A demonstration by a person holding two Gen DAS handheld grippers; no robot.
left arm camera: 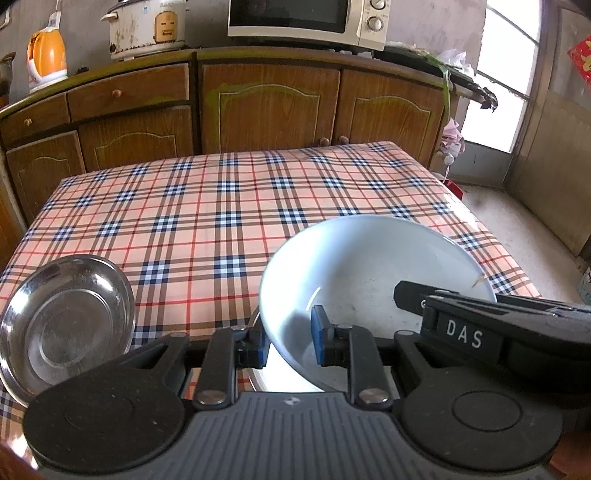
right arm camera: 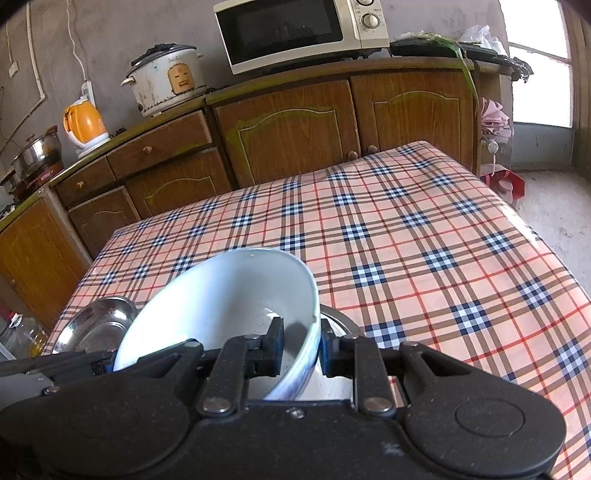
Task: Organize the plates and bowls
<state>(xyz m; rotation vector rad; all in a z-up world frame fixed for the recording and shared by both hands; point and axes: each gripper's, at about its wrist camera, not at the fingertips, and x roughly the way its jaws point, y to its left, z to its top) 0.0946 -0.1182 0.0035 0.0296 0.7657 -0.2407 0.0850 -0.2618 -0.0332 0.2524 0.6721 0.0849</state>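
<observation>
A white ceramic bowl (left arm camera: 369,266) (right arm camera: 229,295) hangs tilted just above the checked tablecloth, held from two sides. My left gripper (left arm camera: 288,343) is shut on the bowl's near-left rim, one blue pad inside the wall and one outside. My right gripper (right arm camera: 301,347) is shut on the opposite rim, and its black fingers (left arm camera: 406,291) reach in over the bowl's edge in the left wrist view. Under the bowl sits a steel dish (right arm camera: 341,321) (left arm camera: 258,380), mostly hidden. A second, shallow steel plate (left arm camera: 66,317) (right arm camera: 99,325) lies to the left on the cloth.
The table (left arm camera: 229,206) has its right edge (right arm camera: 546,236) close to a doorway and bare floor. Wooden cabinets (left arm camera: 269,107) stand behind it, carrying a microwave (left arm camera: 306,18), a rice cooker (left arm camera: 147,29) and an orange kettle (left arm camera: 46,55).
</observation>
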